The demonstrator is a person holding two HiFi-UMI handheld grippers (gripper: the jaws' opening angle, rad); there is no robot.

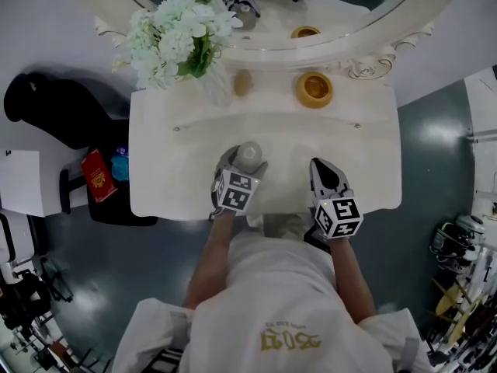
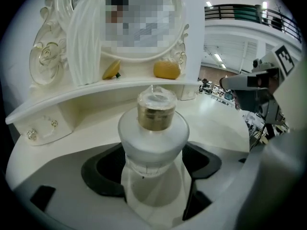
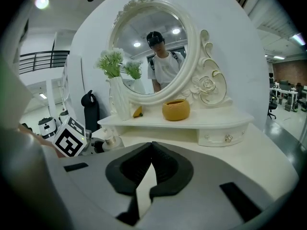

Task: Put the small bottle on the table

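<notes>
The small frosted bottle (image 1: 248,155) with a gold collar and clear cap stands upright on the white dressing table (image 1: 186,185), near its front edge. My left gripper (image 1: 245,162) is open, with one jaw on either side of the bottle. In the left gripper view the bottle (image 2: 153,128) fills the gap between the dark pads (image 2: 103,169), which stand apart from its lower body. My right gripper (image 1: 324,171) hovers to the right over the table's front edge. It is shut with nothing in it, the tips meeting in the right gripper view (image 3: 152,150). That view also shows the bottle (image 3: 111,140) at the left.
On the raised back shelf stand a white vase of white flowers (image 1: 175,37), a small yellowish object (image 1: 242,82) and a yellow bowl (image 1: 314,88), under an oval mirror (image 1: 264,22). A black chair (image 1: 46,107) and a red book (image 1: 98,175) are left of the table.
</notes>
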